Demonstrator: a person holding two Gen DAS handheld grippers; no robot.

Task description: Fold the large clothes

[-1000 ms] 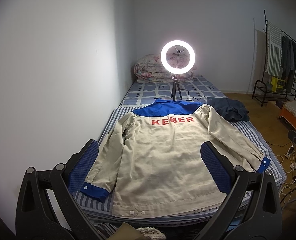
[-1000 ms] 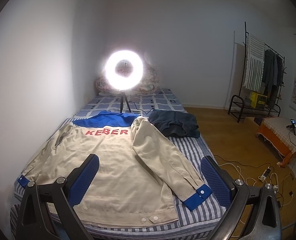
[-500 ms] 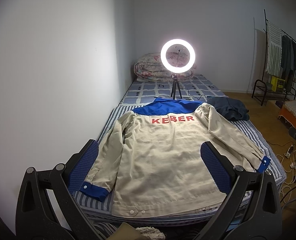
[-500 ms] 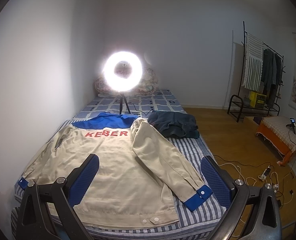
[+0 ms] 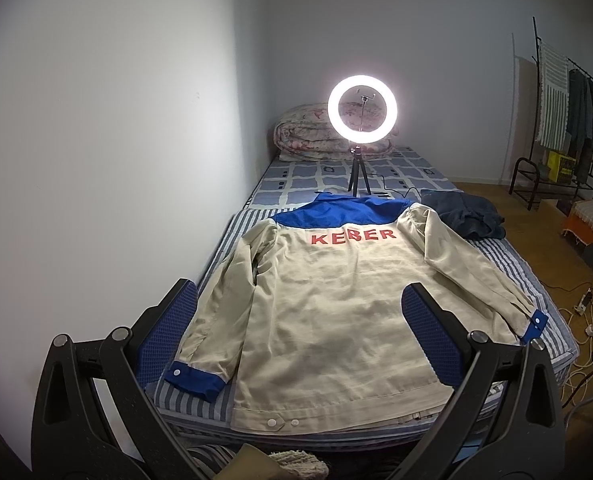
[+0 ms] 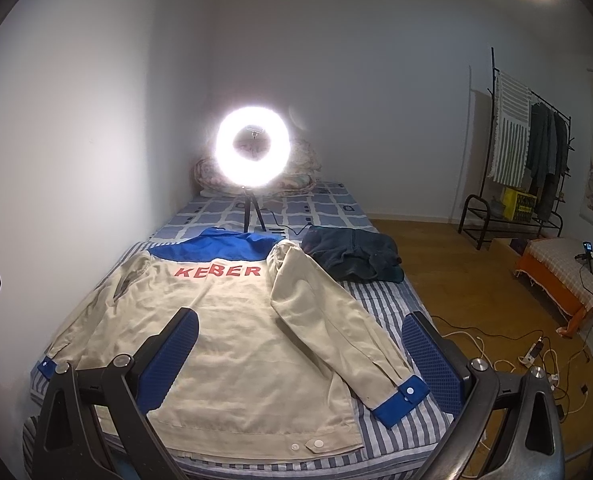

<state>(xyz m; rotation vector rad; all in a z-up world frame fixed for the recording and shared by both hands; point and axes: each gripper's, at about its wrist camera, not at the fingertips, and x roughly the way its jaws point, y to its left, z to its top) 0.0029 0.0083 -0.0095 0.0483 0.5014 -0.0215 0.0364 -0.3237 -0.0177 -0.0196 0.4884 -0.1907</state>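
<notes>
A beige jacket (image 5: pixel 336 304) (image 6: pixel 236 328) with a blue yoke, blue cuffs and red letters lies flat, back up, on the striped bed (image 5: pixel 512 264) (image 6: pixel 380 292), both sleeves spread out. My left gripper (image 5: pixel 296 300) hovers open above and before the hem, with nothing between its blue pads. My right gripper (image 6: pixel 300 324) is open too, held above the jacket's right half near the right sleeve cuff (image 6: pixel 402 398). Neither touches the cloth.
A lit ring light (image 5: pixel 362 109) on a small tripod stands behind the collar. Dark folded clothes (image 6: pixel 352 258) lie at the right of the bed. A wall runs along the left. Cables (image 6: pixel 528 356) and a clothes rack (image 6: pixel 524 168) are on the floor at the right.
Both views have drifted slightly; the jacket lies as before and both grippers stay open.
</notes>
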